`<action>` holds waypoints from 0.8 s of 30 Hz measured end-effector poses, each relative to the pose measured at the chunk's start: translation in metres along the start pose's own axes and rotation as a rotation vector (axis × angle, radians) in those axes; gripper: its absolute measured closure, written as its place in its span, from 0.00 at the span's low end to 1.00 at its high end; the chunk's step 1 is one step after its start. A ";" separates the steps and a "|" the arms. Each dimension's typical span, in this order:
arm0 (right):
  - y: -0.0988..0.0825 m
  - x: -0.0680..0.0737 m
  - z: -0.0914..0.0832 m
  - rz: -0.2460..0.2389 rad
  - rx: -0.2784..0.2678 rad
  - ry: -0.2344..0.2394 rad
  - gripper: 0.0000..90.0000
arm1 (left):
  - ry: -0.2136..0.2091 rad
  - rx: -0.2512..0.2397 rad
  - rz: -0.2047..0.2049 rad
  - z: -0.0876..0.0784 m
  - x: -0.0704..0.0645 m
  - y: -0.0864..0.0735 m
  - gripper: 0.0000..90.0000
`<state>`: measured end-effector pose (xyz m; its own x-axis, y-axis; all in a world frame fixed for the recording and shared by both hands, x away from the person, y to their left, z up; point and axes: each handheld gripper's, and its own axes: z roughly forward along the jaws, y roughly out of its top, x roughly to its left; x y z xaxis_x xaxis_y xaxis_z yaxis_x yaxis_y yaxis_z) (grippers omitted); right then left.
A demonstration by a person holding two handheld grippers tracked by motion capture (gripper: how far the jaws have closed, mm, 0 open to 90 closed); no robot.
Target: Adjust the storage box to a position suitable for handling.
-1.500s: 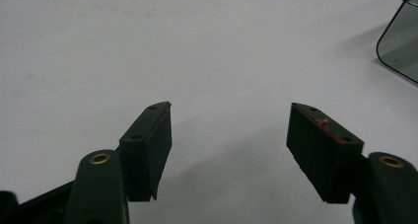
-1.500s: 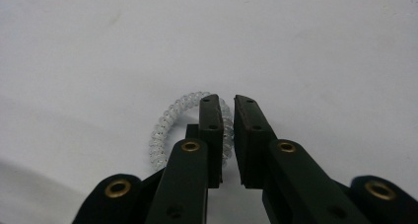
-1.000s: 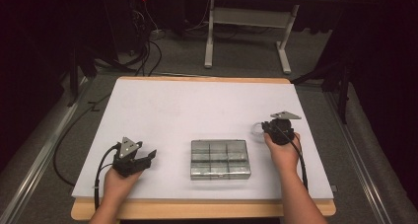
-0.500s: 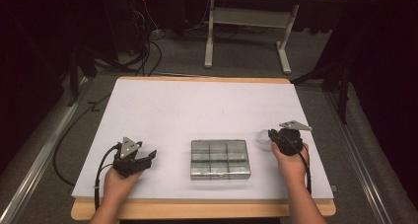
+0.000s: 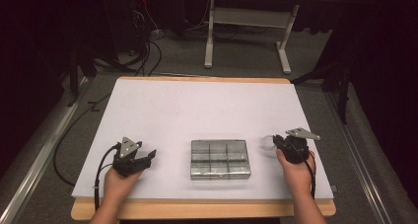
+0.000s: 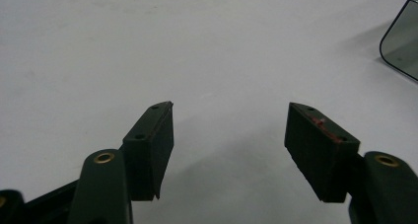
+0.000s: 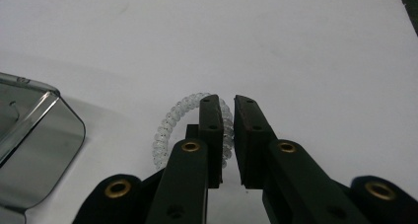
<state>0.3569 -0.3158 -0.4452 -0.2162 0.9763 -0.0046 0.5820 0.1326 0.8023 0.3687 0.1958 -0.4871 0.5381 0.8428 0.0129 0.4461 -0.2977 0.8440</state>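
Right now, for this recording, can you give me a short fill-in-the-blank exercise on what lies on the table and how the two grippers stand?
1. The right gripper has its jaws nearly closed on a clear coiled ____.
2. The clear plastic box lies on the white table ____ the two grippers.
3. The left gripper has its jaws ____, with nothing in the gap.
4. The box lid is divided into ____ compartments.

Missing words: hair tie; between; open; six
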 end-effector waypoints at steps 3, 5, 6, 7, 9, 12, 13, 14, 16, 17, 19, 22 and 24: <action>-0.005 0.000 -0.007 0.003 -0.007 0.003 0.92 | 0.000 0.001 -0.002 0.000 0.000 0.000 0.40; -0.009 -0.002 -0.014 0.009 -0.014 0.003 0.92 | 0.001 0.000 -0.001 0.000 0.000 0.000 0.41; -0.011 -0.002 -0.017 0.011 -0.020 0.005 0.92 | 0.001 0.000 0.000 0.000 0.000 0.000 0.41; -0.013 -0.003 -0.020 0.011 -0.023 0.004 0.92 | 0.001 0.000 0.000 0.000 0.000 0.000 0.41; -0.017 -0.005 -0.026 0.019 -0.029 0.003 0.92 | 0.004 -0.001 0.003 0.000 -0.001 0.000 0.41; -0.021 -0.008 -0.031 0.028 -0.033 0.001 0.92 | 0.009 0.000 0.008 0.000 -0.001 0.000 0.40; -0.024 -0.010 -0.035 0.031 -0.039 0.002 0.92 | 0.010 0.001 0.010 0.000 -0.001 0.000 0.39; -0.027 -0.011 -0.038 0.038 -0.041 0.001 0.92 | 0.011 0.002 0.011 0.000 -0.001 0.000 0.39; -0.033 -0.013 -0.043 0.036 -0.045 -0.002 0.92 | 0.013 0.003 0.012 0.000 -0.002 0.000 0.39; -0.039 -0.014 -0.047 0.038 -0.042 -0.012 0.92 | 0.014 0.002 0.013 0.000 -0.002 0.000 0.39; -0.046 -0.016 -0.050 0.046 -0.038 -0.015 0.92 | 0.013 0.004 0.015 0.000 -0.002 0.000 0.39; -0.054 -0.019 -0.053 0.059 -0.032 -0.016 0.92 | 0.015 0.005 0.016 0.000 -0.002 0.000 0.39; -0.061 -0.020 -0.054 0.071 -0.028 -0.018 0.92 | 0.016 0.005 0.017 0.000 -0.002 0.000 0.40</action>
<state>0.2837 -0.3529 -0.4616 -0.1607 0.9861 0.0423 0.5728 0.0583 0.8176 0.3680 0.1937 -0.4873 0.5340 0.8448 0.0356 0.4404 -0.3138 0.8412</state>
